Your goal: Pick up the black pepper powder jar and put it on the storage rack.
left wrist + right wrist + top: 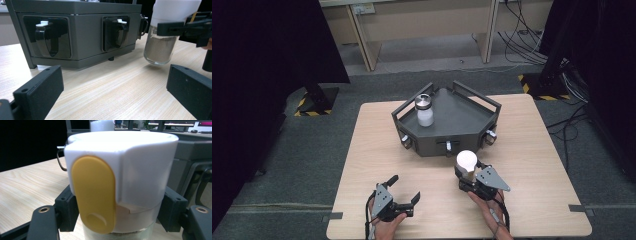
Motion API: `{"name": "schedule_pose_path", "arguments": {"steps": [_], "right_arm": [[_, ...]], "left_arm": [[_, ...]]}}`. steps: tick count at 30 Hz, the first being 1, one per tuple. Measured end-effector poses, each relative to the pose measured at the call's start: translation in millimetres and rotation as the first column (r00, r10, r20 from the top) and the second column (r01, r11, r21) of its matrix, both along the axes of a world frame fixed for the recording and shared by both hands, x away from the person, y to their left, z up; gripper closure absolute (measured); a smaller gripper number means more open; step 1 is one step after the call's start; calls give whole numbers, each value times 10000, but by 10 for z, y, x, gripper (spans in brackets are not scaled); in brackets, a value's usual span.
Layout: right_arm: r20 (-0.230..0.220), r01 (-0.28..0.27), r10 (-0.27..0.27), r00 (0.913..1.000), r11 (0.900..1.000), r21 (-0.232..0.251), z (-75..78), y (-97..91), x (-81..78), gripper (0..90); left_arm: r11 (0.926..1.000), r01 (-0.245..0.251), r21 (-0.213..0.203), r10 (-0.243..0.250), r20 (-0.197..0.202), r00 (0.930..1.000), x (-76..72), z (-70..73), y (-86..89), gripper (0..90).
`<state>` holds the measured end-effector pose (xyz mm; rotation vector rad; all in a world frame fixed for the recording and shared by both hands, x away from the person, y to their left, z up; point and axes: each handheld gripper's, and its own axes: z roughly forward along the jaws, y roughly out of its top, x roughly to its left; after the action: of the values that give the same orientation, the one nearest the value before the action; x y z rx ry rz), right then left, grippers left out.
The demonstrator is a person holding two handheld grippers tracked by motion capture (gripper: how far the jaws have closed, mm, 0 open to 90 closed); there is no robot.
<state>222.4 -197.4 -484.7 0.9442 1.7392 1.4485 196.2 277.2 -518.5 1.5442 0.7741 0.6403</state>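
Note:
A glass jar (466,161) of brown powder (159,48), with a white cap and a yellow flip tab (93,195), is held in front of the grey tray (462,120). My right gripper (468,175) is shut on it just under the cap, one jaw on each side (117,220). In the left gripper view the jar's base looks slightly tilted and just above the wood. My left gripper (404,188) rests at the table's near left, open with nothing between its jaws (112,92). A second bottle (425,111) with a silver lid stands upright in the tray.
The tray's front wall (82,30) carries black recessed latches with white tabs and stands close ahead of both grippers. Bare wooden tabletop (542,165) lies to the right and near the front edge. Cables and stand bases lie on the floor beyond the table.

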Motion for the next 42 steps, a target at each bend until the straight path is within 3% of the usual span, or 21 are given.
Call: {"name": "schedule_pose_path", "arguments": {"steps": [20, 42], "right_arm": [[-69, -350, 353, 9994, 9986, 389, 425, -88, 57, 303], [143, -352, 350, 9993, 9993, 118, 871, -18, 175, 303]], "left_arm": [[10000, -37, 0, 37, -3, 10000, 1, -2, 7, 3], [10000, -64, -35, 64, -54, 10000, 3, -8, 7, 4]]}}
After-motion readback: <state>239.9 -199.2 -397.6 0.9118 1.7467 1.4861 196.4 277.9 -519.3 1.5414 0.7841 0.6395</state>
